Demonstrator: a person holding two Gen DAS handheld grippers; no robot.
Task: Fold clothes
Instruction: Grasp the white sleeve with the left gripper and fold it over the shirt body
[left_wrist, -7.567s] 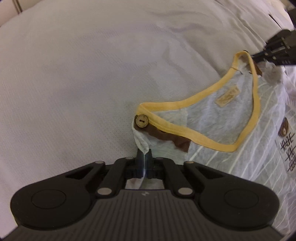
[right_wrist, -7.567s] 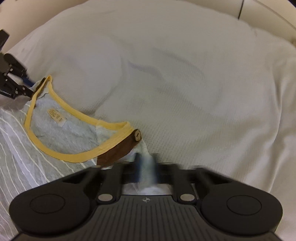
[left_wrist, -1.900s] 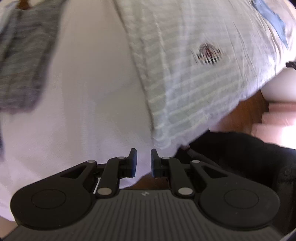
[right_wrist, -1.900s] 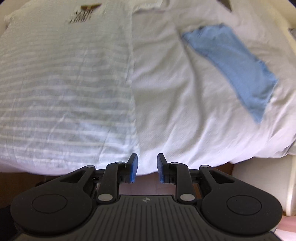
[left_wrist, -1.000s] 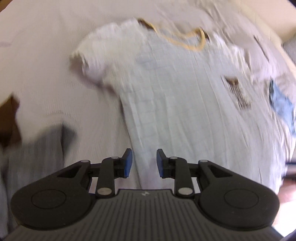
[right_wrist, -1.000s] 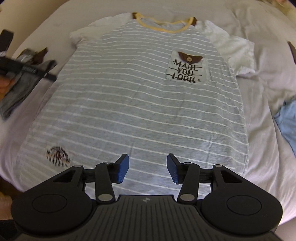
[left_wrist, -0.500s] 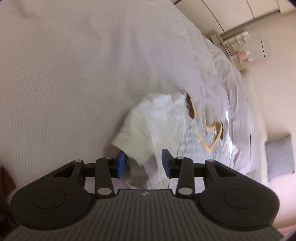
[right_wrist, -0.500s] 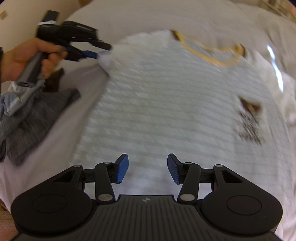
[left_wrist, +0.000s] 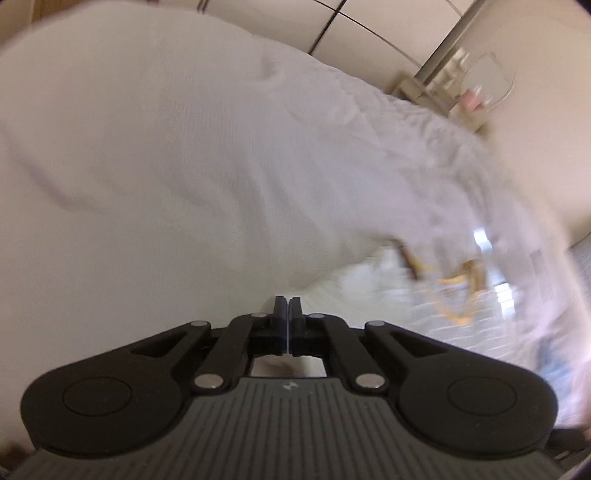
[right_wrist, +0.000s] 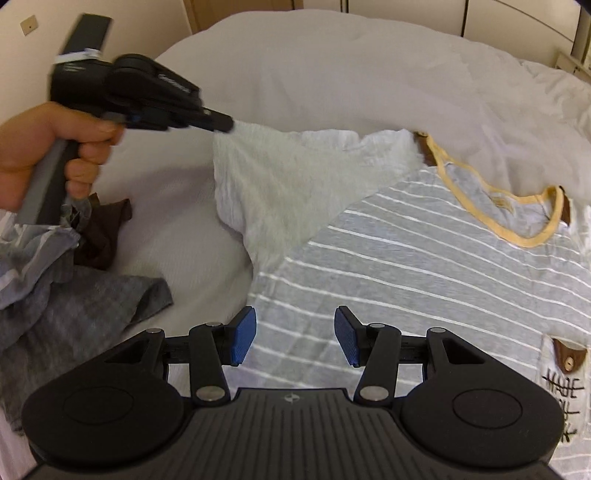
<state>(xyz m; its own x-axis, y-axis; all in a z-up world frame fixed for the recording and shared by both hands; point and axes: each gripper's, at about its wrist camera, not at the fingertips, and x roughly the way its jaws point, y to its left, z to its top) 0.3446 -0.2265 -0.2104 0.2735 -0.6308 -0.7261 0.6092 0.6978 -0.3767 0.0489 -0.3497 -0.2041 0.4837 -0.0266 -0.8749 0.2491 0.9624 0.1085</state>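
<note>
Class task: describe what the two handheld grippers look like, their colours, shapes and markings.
Right gripper: black ribbed body, two round lobes, silver pivot pins, ridged blue finger pads. Left gripper, seen from the right wrist view: black head, grey handle, white band.

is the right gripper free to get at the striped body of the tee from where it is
Probably yes. The right gripper hangs open over the grey striped tee with nothing between them. The left gripper is off at the white sleeve, and the dark clothes pile lies to the side.
</note>
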